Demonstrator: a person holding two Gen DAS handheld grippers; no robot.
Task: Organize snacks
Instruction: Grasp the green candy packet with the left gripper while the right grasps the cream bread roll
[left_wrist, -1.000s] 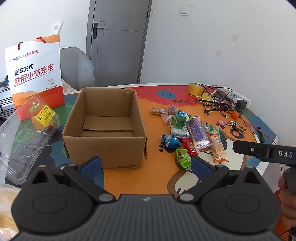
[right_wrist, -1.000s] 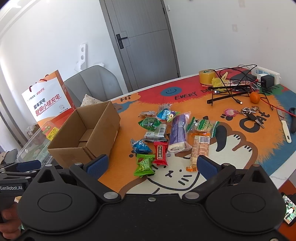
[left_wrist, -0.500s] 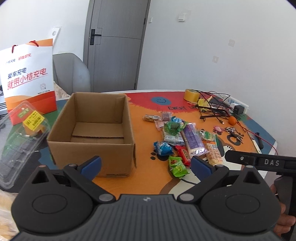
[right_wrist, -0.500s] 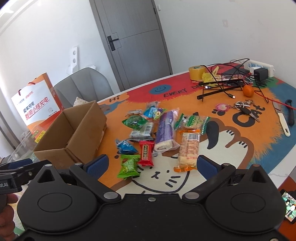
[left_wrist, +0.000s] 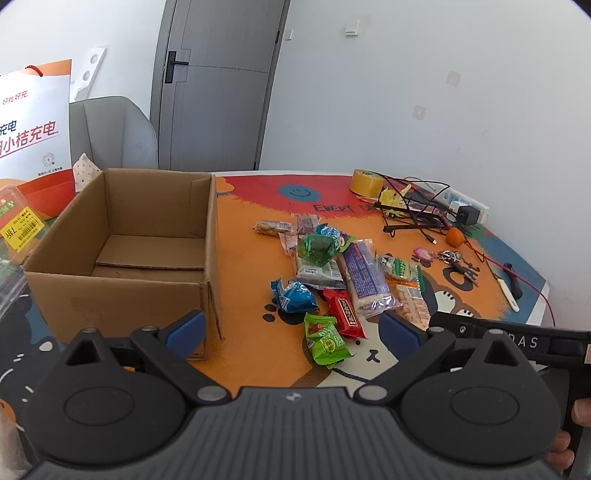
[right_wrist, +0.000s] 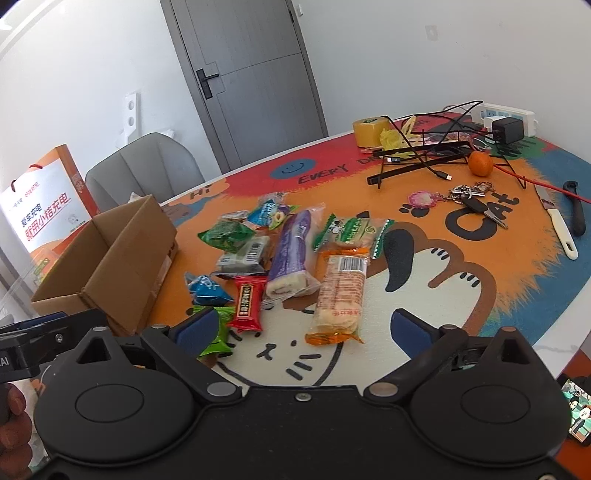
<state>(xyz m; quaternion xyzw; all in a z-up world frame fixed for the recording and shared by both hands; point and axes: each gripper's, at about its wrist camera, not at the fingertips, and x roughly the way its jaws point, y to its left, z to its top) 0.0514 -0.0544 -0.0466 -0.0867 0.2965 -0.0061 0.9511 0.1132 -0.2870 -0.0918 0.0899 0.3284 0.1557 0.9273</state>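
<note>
A roll of yellow tape (right_wrist: 370, 130) stands at the far edge of a cartoon-printed table mat (right_wrist: 461, 280), beside tangled black cables (right_wrist: 424, 147) and a white power strip (right_wrist: 511, 114) with a black charger (right_wrist: 509, 130) plugged in. An orange (right_wrist: 480, 163) lies near a bunch of keys (right_wrist: 471, 197) and a white-handled knife (right_wrist: 557, 221). Behind the table are a grey chair (right_wrist: 147, 166), a grey door (right_wrist: 251, 74) and an orange-and-white paper bag (right_wrist: 40, 206).
</note>
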